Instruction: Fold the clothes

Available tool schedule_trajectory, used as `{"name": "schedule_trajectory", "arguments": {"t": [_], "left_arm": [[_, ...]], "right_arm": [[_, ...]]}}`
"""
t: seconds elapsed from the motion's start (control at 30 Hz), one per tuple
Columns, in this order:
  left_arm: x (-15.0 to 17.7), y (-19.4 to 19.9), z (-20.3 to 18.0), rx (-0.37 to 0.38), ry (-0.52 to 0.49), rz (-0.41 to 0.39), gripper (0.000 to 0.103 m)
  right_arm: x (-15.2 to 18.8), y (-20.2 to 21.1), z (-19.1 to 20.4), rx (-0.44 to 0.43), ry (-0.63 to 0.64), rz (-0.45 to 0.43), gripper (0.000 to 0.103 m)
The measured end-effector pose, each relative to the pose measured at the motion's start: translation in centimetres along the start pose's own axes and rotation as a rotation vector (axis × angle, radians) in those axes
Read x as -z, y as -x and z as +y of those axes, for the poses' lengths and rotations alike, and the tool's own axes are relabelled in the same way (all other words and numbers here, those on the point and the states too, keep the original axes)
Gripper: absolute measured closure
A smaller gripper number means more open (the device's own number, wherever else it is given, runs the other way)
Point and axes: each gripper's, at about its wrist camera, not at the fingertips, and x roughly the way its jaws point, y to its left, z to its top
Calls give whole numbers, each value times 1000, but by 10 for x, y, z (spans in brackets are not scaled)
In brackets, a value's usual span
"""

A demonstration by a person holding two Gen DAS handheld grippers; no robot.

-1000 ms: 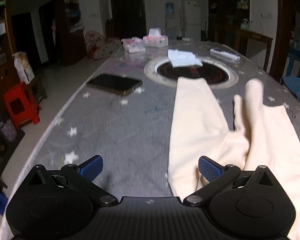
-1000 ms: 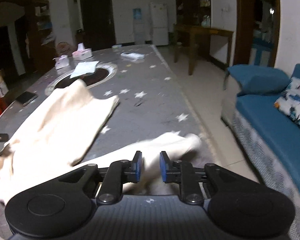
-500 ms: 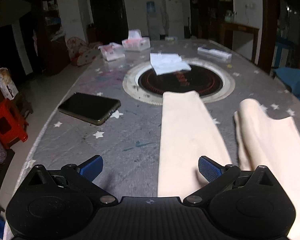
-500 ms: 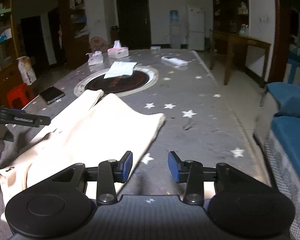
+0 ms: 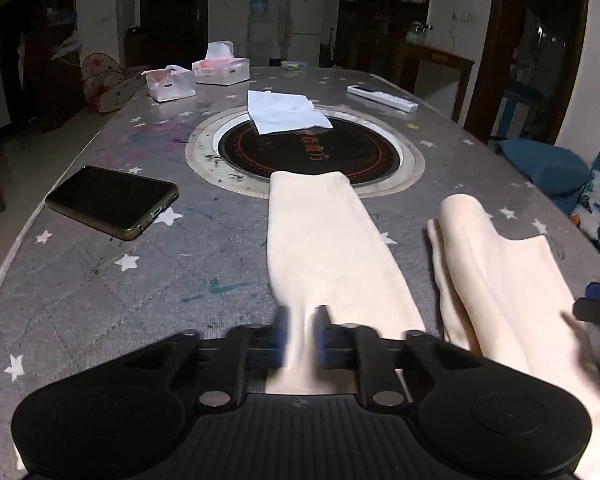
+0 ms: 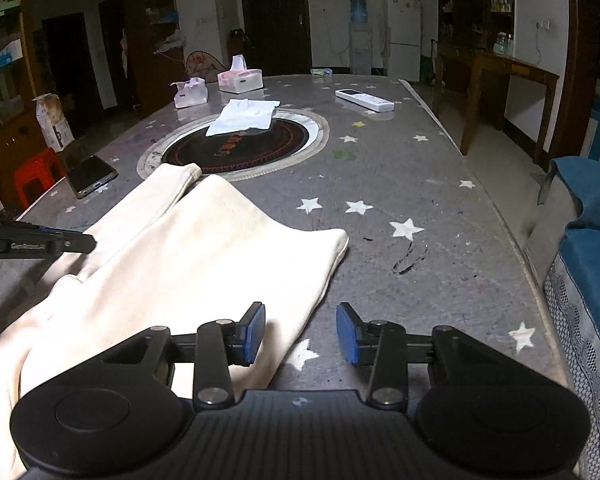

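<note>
Cream cotton trousers (image 6: 204, 264) spread flat on grey star-printed bench (image 6: 400, 184), one leg reaching black round hotplate (image 5: 312, 148). Left claw (image 5: 302, 338) nearly closed, pinching that leg's near part; right claw (image 6: 302, 334) spread over the other leg's edge. Judged mid-fold: next, leg over leg. Hotplate lettering illegible.

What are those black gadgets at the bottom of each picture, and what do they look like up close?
They are two hand-held grippers. The left gripper and the right gripper match: a matte black ribbed body, two round black discs, angular black linkage arms with silver pivot pins, and blue pads on the fingertips. No cables or sleeves show.
</note>
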Motion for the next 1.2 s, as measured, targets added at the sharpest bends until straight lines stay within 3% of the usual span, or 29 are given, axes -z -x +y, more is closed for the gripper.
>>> {"name": "schedule_trajectory", "arguments": {"t": [0.2, 0.5, 0.8, 0.97, 1.2], "left_arm": [[7, 20, 12, -74, 27, -33, 97], [27, 80, 48, -261, 108, -132, 97], [71, 120, 77, -432, 182, -94, 97], [61, 128, 79, -390, 178, -84, 93], [18, 101, 41, -214, 39, -107, 91]], "right_arm": [[2, 0, 3, 1, -3, 8, 64], [9, -3, 9, 0, 12, 23, 62], [4, -5, 16, -12, 37, 20, 58], [-2, -6, 19, -20, 53, 14, 57], [-13, -13, 20, -29, 63, 11, 58]]}}
